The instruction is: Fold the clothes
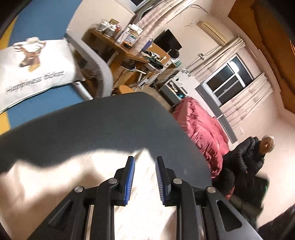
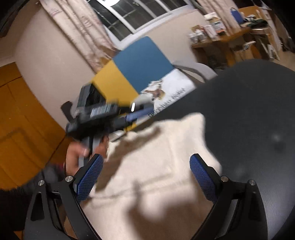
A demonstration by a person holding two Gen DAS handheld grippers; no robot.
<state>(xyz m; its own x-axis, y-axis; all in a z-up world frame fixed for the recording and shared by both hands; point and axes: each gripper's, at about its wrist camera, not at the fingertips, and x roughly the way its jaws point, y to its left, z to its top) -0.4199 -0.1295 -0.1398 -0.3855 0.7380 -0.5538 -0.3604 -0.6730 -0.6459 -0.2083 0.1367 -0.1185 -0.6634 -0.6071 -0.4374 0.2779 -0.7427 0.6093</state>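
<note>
Cream clothing [image 2: 156, 175] lies spread on the near part of a dark round table [image 2: 248, 110]. Above it, the left gripper [image 1: 144, 181] stands slightly parted, empty; the right gripper [image 2: 147, 179] gapes wide, empty. A deer-print cushion [image 1: 36, 70] lies beyond the table.

Both grippers [image 1: 145, 181] [image 2: 146, 178] parted, empty-jawed

Both wrist cameras look down along their fingers, close over the cloth [image 1: 140, 212] on the dark bench [image 1: 103, 118]; both also catch the window [image 2: 140, 16].
</note>
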